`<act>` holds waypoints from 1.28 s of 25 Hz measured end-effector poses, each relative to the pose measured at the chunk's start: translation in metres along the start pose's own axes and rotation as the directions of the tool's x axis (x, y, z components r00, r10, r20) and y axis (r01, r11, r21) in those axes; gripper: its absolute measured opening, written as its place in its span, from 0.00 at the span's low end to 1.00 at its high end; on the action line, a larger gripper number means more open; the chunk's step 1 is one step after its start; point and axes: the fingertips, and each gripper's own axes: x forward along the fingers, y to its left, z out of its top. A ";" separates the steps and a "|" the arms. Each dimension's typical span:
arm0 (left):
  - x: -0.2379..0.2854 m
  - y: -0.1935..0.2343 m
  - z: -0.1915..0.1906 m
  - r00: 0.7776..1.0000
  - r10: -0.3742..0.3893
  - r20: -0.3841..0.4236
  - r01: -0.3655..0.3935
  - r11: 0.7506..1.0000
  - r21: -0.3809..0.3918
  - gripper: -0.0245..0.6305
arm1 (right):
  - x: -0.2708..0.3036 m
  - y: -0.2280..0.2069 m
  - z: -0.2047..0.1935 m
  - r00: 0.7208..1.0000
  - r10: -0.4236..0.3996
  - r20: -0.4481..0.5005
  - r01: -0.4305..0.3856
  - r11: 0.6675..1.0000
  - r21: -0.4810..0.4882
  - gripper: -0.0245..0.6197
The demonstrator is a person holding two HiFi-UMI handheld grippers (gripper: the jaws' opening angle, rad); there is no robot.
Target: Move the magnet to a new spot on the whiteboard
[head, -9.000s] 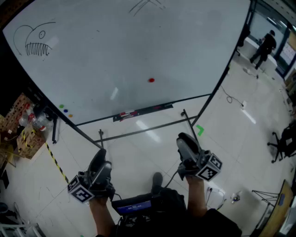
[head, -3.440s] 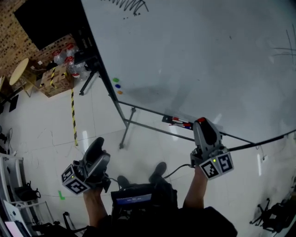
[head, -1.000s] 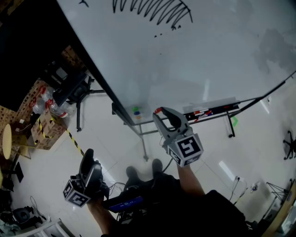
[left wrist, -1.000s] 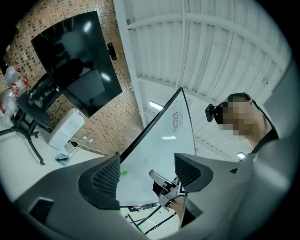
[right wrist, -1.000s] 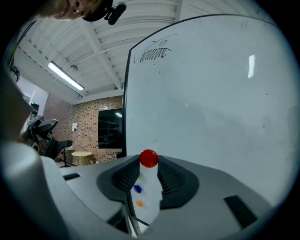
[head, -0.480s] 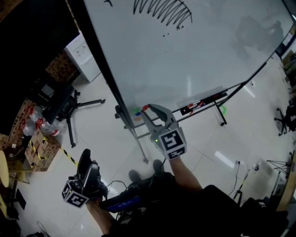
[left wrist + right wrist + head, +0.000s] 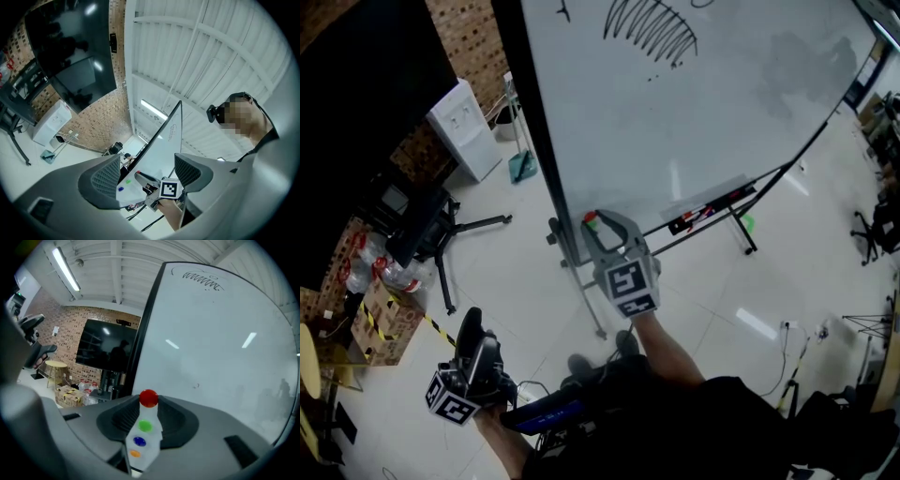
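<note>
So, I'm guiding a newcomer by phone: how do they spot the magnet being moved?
Find the whiteboard's lower corner, where the right gripper reaches. The red magnet is pinched at its jaw tips, above a column of green, blue and orange magnets; it alone is red.

The head camera looks steeply down at a lower corner of the whiteboard [image 7: 675, 112], which the camera on the right gripper [image 7: 602, 221] faces close up and the one on the left gripper [image 7: 472, 323] sees from low, farther back.
</note>
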 end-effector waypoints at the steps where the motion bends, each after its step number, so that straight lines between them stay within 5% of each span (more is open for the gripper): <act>1: -0.001 0.000 0.002 1.000 -0.001 0.001 0.001 1.000 0.001 0.58 | 0.002 0.000 0.001 1.000 -0.008 -0.003 0.008 1.000 -0.004 0.27; 25: -0.005 -0.001 0.007 1.000 -0.020 -0.010 0.020 1.000 0.002 0.58 | 0.000 -0.005 0.006 0.998 -0.051 0.022 0.048 0.993 0.112 0.29; 32: 0.007 0.003 -0.004 0.993 -0.082 -0.081 0.079 0.996 -0.033 0.58 | -0.055 -0.017 0.012 0.989 0.022 0.143 -0.070 0.939 0.336 0.29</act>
